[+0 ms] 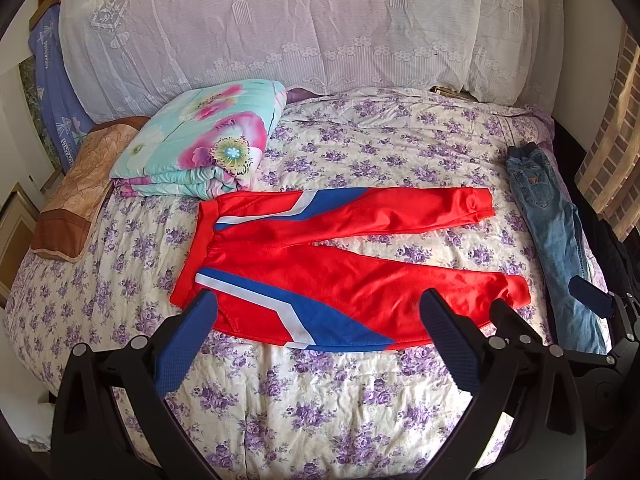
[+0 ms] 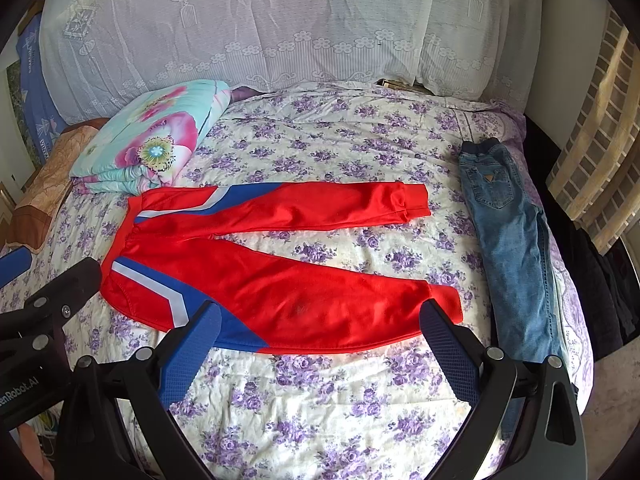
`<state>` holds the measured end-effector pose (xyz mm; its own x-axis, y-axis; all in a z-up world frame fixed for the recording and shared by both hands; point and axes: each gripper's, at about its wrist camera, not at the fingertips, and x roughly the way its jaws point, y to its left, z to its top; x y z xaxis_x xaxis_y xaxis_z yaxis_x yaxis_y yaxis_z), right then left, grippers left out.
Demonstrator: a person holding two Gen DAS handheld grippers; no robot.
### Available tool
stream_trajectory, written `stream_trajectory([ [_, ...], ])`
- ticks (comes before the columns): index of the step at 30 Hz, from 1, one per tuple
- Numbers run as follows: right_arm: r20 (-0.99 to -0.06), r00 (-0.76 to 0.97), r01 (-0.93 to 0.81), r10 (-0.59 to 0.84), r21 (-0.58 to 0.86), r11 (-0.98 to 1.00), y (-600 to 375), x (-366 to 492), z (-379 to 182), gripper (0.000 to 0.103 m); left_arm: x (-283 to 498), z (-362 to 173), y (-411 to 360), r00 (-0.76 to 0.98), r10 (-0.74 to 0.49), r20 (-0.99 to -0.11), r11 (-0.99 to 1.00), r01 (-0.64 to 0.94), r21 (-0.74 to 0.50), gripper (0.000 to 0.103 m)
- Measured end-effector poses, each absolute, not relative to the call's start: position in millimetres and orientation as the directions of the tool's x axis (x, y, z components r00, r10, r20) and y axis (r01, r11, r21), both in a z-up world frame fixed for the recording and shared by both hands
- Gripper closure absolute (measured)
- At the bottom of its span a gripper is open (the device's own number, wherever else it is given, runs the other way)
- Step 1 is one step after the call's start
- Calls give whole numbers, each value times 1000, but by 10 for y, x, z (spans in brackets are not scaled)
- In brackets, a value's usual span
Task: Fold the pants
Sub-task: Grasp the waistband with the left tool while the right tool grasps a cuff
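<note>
Red pants (image 1: 336, 276) with blue and white side stripes lie flat on the floral bedspread (image 1: 320, 400), waistband to the left, both legs spread to the right. They also show in the right wrist view (image 2: 280, 288). My left gripper (image 1: 316, 312) is open and empty, hovering over the near edge of the near leg. My right gripper (image 2: 320, 320) is open and empty, above the same near leg toward its cuff. Part of the right gripper shows at the right edge of the left wrist view (image 1: 596, 300).
Folded blue jeans (image 2: 508, 240) lie along the bed's right side. A folded floral quilt (image 1: 200, 144) and a brown pillow (image 1: 76, 192) sit at the far left. A lace-covered headboard (image 1: 300, 24) stands behind. The bed's right edge drops off beside the jeans.
</note>
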<state>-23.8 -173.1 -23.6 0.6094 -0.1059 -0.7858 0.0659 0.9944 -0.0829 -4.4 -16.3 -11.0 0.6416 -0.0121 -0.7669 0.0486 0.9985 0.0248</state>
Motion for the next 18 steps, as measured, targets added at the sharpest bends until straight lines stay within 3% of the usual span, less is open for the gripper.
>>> stream_trajectory([
  [3, -789, 606, 61, -101, -80, 995, -1736, -229, -259, 3, -39, -198, -168, 625, -23, -780, 999, 49, 9, 5],
  [7, -824, 558, 74, -98, -69, 995, -1838, -126, -575, 3, 188, -621, 58, 499, -55, -865, 997, -14, -72, 5],
  [10, -859, 500, 72, -113, -89, 993, -1965, -32, -913, 3, 404, -1136, 399, 374, -82, -924, 984, -118, -135, 5],
  [15, -893, 404, 90, -199, -177, 980, -2246, -14, -1418, 4, 685, -1998, 1153, 217, -55, -975, 939, -321, -125, 5],
  [18, -908, 368, 129, -199, -163, 978, -2450, -49, -1521, 4, 848, -2325, 1564, 185, -147, -972, 884, -415, -213, 5],
])
